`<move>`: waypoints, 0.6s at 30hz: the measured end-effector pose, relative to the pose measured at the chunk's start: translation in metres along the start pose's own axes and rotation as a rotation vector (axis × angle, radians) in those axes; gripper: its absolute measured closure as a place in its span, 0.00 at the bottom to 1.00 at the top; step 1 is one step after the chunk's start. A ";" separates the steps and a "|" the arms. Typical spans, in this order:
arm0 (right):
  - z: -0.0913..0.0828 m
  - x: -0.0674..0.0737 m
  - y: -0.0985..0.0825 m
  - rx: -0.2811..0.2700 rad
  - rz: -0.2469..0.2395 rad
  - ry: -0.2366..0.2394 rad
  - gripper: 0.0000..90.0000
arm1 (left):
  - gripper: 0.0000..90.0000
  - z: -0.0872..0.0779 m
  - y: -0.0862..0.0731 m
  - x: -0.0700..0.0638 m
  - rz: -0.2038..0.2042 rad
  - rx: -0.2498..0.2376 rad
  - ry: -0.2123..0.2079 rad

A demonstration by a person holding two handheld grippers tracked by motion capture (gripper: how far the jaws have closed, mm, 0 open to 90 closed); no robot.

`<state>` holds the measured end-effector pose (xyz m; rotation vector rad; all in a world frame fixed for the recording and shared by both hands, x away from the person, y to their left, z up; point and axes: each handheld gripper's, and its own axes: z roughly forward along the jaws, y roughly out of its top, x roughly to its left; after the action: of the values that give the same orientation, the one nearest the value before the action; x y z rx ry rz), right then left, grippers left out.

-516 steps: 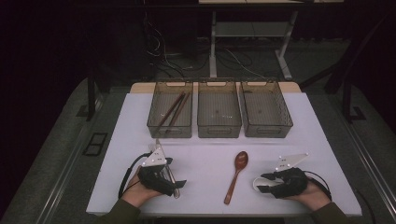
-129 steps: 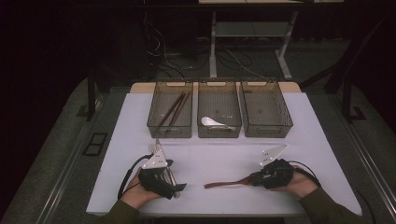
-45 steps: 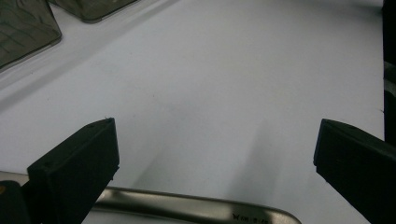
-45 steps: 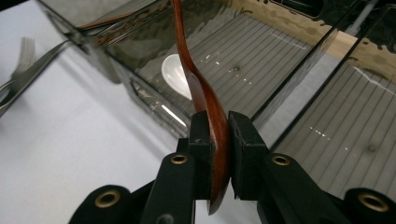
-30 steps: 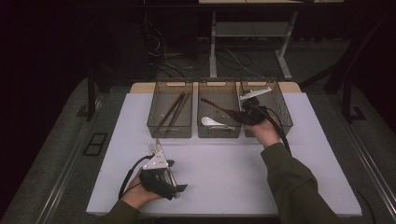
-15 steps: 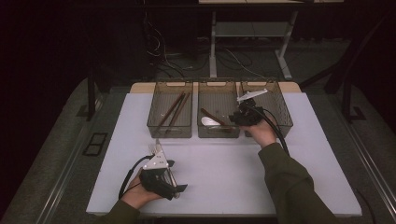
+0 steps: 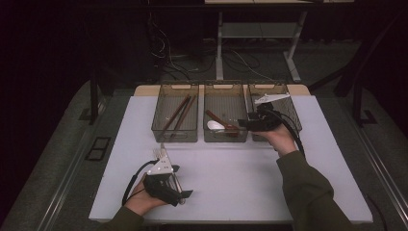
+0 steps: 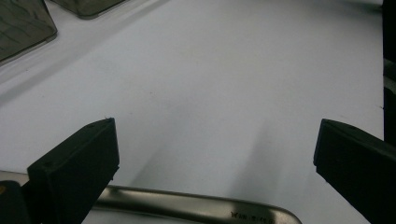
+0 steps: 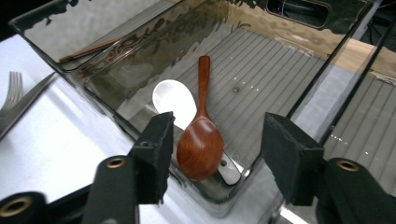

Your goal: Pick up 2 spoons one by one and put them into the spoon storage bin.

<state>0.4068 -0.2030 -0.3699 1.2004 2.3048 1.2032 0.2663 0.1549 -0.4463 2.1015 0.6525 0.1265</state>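
Note:
A brown wooden spoon (image 9: 201, 144) lies in the middle bin (image 7: 225, 91), its bowl resting on the handle of a white spoon (image 9: 175, 100). My right gripper (image 9: 219, 128) hovers over that bin's near right corner, and its jaws have just been opening. They now stand apart on either side of the wooden spoon without touching it. From above, this right gripper (image 7: 243, 124) points left into the bin, where the wooden spoon (image 7: 221, 122) lies. My left gripper (image 7: 182, 182) rests at the table's front left, open, and its jaws (image 8: 217, 126) are wide apart.
Brown chopsticks (image 7: 177, 113) lie in the left bin; the right bin (image 7: 284, 91) stands beside the right hand. A fork (image 9: 14, 86) and a knife (image 9: 25, 105) lie on the white table. A steel utensil (image 8: 196, 210) lies on the table under the left jaws.
The right gripper carried the wooden spoon down into the middle bin and let it go; the spoon now lies on the white spoon. The left hand has stayed put.

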 end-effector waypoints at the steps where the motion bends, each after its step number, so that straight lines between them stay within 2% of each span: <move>1: -0.003 0.000 -0.002 -0.004 0.004 0.006 0.44 | 0.00 0.000 0.000 0.000 0.004 0.004 0.001; 11: -0.022 0.008 -0.027 -0.032 0.017 0.076 0.28 | 0.00 0.000 0.000 0.000 0.005 0.008 0.002; 18: -0.035 0.009 -0.053 -0.046 0.002 0.112 0.21 | 0.00 -0.002 0.000 0.000 0.004 0.002 0.004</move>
<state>0.3524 -0.2310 -0.3885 1.1466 2.3420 1.3487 0.2660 0.1561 -0.4451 2.1050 0.6510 0.1329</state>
